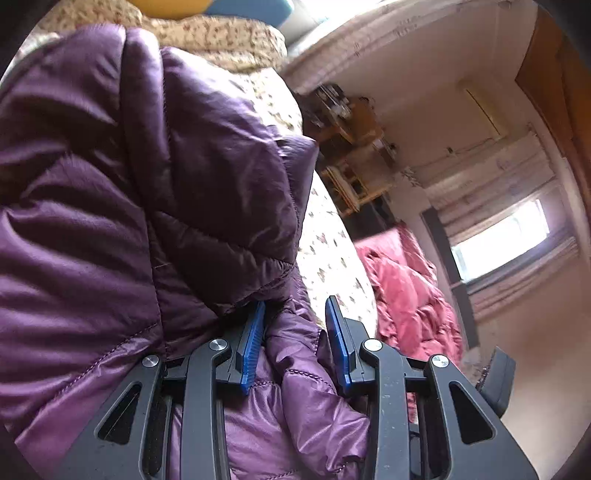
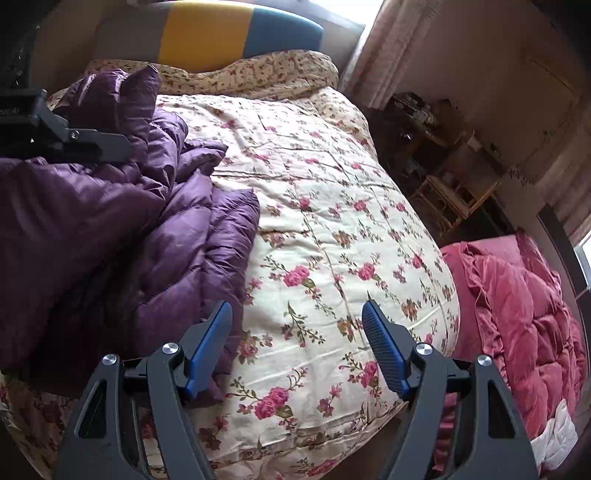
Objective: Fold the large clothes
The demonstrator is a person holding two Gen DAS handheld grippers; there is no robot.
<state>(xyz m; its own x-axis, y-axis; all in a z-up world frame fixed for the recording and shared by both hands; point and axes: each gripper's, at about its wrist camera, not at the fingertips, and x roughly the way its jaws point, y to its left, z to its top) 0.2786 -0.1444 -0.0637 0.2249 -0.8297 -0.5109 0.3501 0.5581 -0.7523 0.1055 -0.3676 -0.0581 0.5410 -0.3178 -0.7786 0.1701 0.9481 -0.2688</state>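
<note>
The purple padded jacket (image 1: 110, 206) lies bunched on the flowered quilt (image 2: 332, 229) of the bed, with one part lifted. In the left wrist view a thick fold of it passes between the two blue pads of the left gripper (image 1: 295, 325). The jaws are only partly apart and the quilted fabric fills the gap, so this gripper has hold of the jacket. The raised part of the jacket hangs ahead of the gripper and to its left, and it covers most of that view.

In the right wrist view the right gripper (image 2: 297, 314) stands wide open above the quilt, and nothing is between its blue pads. The jacket (image 2: 129, 221) is just beside its left finger, in a crumpled heap that goes on ahead and to the left. The black frame of the left gripper (image 2: 74, 140) shows far to the left, over the jacket.

Ahead of the right gripper, past the quilt, a second flowered cover (image 2: 258, 70) is bunched at the head of the bed. Behind it stands a board with yellow and blue-grey stripes (image 2: 221, 33). To the right of this gripper, beside the bed and lower, a pink-red quilted blanket (image 2: 517, 306) lies in a heap. Ahead and to the right stands a wooden shelf (image 2: 443, 177); its contents are too blurred to tell. I can read no writing or label anywhere.
</note>
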